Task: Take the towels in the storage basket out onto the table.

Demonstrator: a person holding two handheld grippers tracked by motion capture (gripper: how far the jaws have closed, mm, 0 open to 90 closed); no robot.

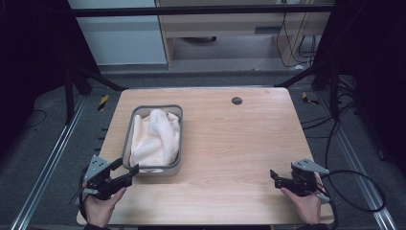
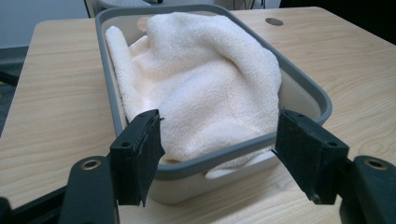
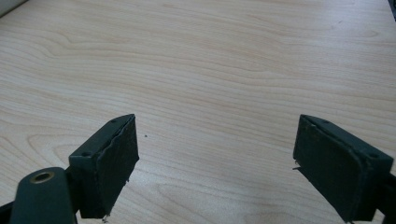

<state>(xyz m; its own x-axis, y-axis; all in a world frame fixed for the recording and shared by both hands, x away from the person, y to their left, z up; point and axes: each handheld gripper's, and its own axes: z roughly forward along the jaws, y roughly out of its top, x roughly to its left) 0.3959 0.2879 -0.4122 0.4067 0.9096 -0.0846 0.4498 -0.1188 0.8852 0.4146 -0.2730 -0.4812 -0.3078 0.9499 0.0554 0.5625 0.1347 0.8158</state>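
Observation:
A grey rectangular bin (image 1: pixel 128 143) stands on the left half of the wooden table (image 1: pixel 230 143), with a cream towel (image 1: pixel 155 136) bunched up inside it. My left gripper (image 1: pixel 127 166) is at the bin's near end, open. In the left gripper view, that gripper (image 2: pixel 217 140) has its jaws spread on either side of the bin's near rim (image 2: pixel 308 88), not touching it, and the towel (image 2: pixel 201 79) is heaped above the rim. My right gripper (image 1: pixel 276 176) hovers open near the table's front right. In the right gripper view, bare wood (image 3: pixel 210 56) lies between the jaws of the right gripper (image 3: pixel 215 158).
A small dark round grommet (image 1: pixel 236 100) sits in the table near its far edge. Black cables (image 1: pixel 354 191) loop on the floor to the right of the table. Metal rails (image 1: pixel 48 163) run along the floor on the left.

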